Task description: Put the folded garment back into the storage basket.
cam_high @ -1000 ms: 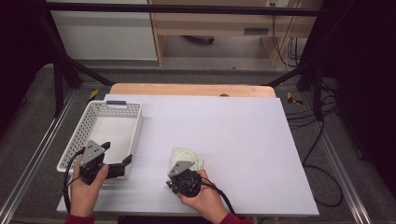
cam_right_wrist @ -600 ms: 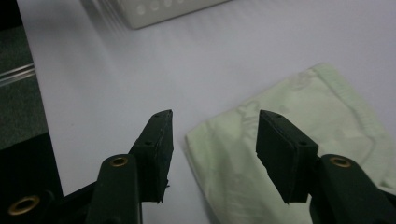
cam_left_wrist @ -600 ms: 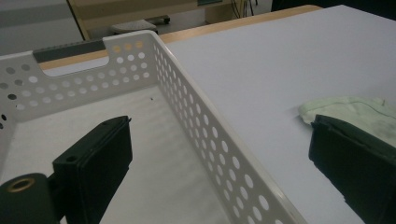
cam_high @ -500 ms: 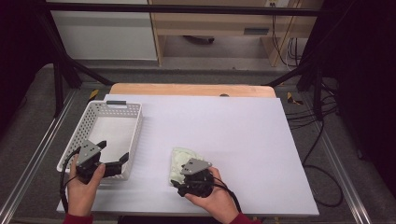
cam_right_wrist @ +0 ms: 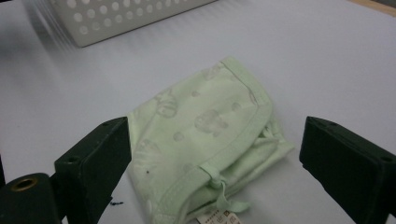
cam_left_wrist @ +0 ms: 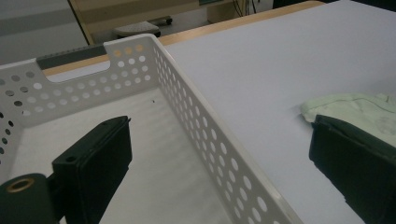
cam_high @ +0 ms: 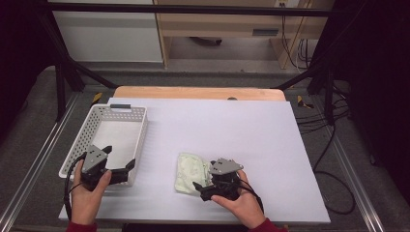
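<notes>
Right tongs (cam_right_wrist: 210,158), just opened, flank the green garment (cam_right_wrist: 205,140).

The small tag (cam_right_wrist: 215,218) on the green garment (cam_right_wrist: 205,140) is too blurred to read.

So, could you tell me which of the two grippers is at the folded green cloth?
The right gripper: its open jaws have just been opening, and the green cloth lies loose between them. The left gripper hangs over the white basket.

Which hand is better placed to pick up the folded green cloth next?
The right. The right gripper sits at the green cloth, jaws just opened wide and the cloth lying between them ungripped. The left gripper hangs open over the white basket, farther from the cloth.
</notes>
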